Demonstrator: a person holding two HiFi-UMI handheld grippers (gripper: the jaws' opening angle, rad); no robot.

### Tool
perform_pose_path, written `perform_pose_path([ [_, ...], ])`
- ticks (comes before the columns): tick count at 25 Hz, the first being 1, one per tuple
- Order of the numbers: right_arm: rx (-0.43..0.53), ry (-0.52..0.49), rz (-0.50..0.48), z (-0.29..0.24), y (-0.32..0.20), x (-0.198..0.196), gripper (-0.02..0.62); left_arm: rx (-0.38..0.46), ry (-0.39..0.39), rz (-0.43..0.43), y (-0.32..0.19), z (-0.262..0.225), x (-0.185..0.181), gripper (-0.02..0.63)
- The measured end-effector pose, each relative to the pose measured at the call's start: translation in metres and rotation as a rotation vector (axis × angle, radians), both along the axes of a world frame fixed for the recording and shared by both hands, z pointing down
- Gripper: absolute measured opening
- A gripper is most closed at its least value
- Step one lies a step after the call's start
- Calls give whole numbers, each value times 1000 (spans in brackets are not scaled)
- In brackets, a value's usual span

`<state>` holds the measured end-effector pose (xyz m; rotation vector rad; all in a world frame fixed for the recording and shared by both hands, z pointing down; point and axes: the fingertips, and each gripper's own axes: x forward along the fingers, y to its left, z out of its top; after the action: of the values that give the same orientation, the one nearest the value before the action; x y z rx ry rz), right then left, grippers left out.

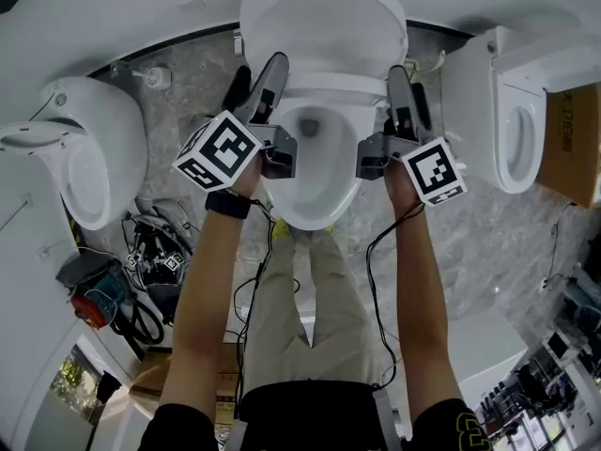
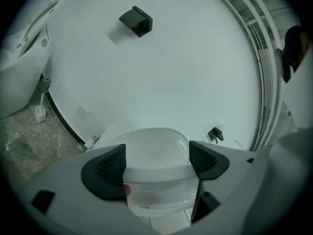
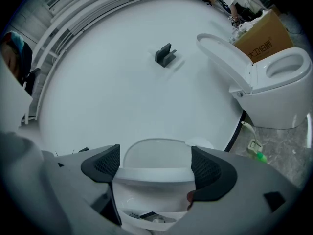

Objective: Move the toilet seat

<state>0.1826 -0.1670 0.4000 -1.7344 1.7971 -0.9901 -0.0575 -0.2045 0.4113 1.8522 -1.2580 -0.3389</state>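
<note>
A white toilet stands against the curved white wall with its lid [image 1: 324, 26] upright and its bowl [image 1: 315, 172] uncovered. A white band, the seat's [image 1: 331, 88] edge or the rear deck, crosses behind the bowl. My left gripper [image 1: 268, 78] reaches along the bowl's left side and my right gripper [image 1: 399, 83] along its right side. In the left gripper view the gripper [image 2: 155, 160] is open, with the lid [image 2: 154, 143] and band framed between its pads. The right gripper [image 3: 155, 163] is open too, framing the lid [image 3: 156, 153]. Whether either pad touches the band is unclear.
A second toilet [image 1: 507, 120] with a cardboard box [image 1: 573, 144] behind it stands to the right. A third toilet [image 1: 89, 153] is on the left, with a brush holder [image 1: 155, 76] near it. Tools and cables [image 1: 141, 261] lie on the marble floor. A black bracket [image 2: 136, 20] sticks out of the wall.
</note>
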Motion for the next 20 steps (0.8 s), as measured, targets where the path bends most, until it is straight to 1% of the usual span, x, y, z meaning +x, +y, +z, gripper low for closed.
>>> perform_pose_path([
  [6, 5, -3, -4, 0, -16, 2, 443, -6, 7, -23, -16, 0, 2, 403],
  [13, 24, 0, 2, -2, -25, 2, 443, 1, -7, -62, -27, 0, -2, 403],
  [20, 34, 1, 7, -1, -39, 6, 442, 3, -3, -82, -41, 1, 1, 403],
])
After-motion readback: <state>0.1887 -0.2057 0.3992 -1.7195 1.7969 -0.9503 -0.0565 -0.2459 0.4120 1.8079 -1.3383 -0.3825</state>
